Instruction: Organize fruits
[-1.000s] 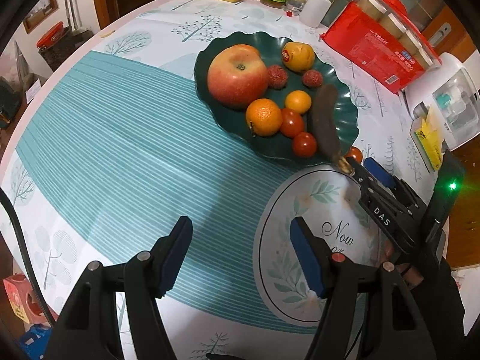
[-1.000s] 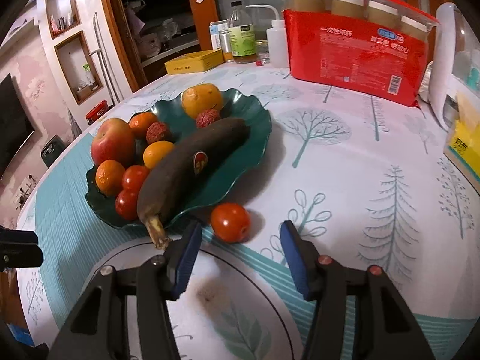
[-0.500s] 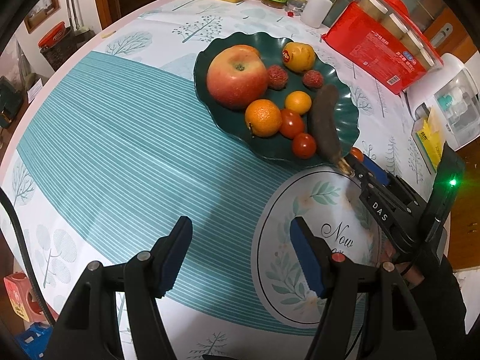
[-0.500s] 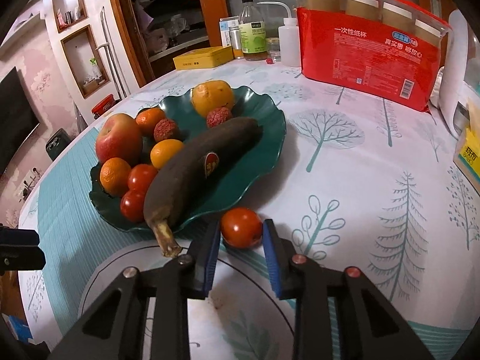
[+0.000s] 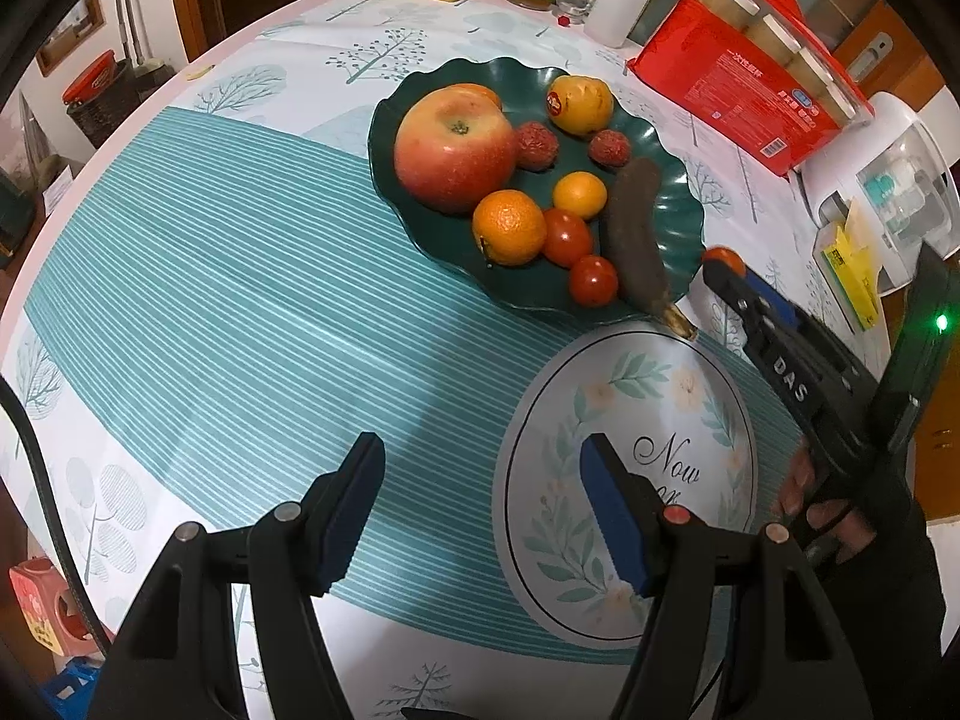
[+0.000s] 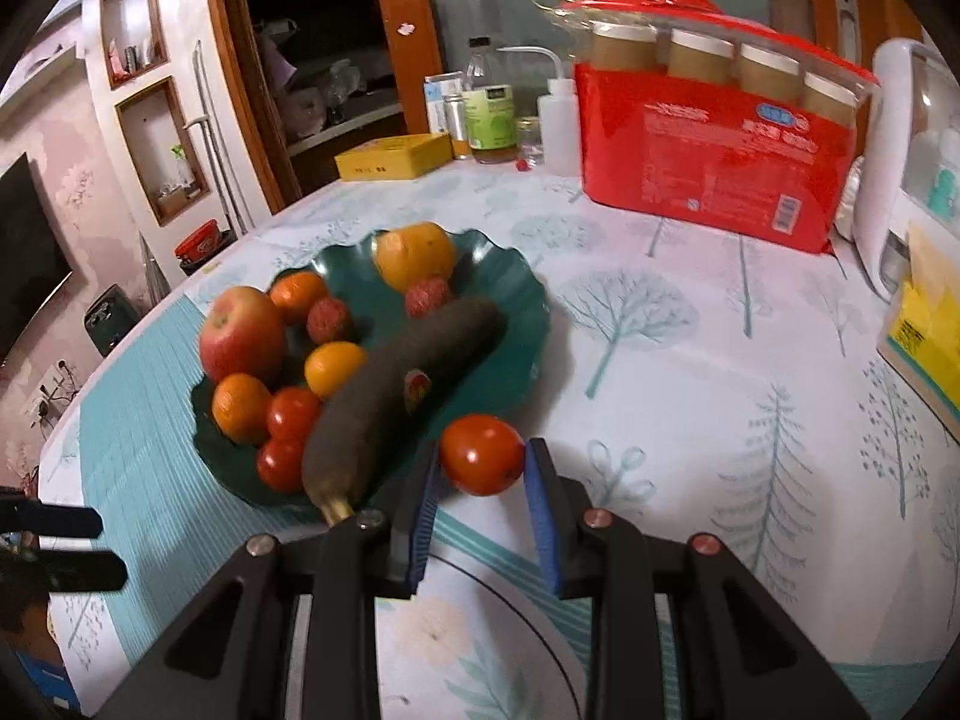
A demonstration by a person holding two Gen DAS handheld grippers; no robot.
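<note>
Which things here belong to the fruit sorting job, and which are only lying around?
Part of the job:
- tomato clamped in the right gripper
- green plate holding apple, dark banana, oranges, tomatoes
- left gripper, open, holding nothing

Just lying about:
- red cup package
- yellow tin
- bottles
- white appliance

Dark green scalloped plate (image 6: 516,306); small red tomato (image 6: 482,454); brown-black overripe banana (image 6: 396,402); tablecloth (image 5: 240,300) teal-and-white striped, tree print.

Right gripper (image 6: 483,483) closed from open onto the tomato (image 6: 482,454). Tomato lifted off the worktop (image 6: 690,360), beside the plate (image 6: 516,324).
</note>
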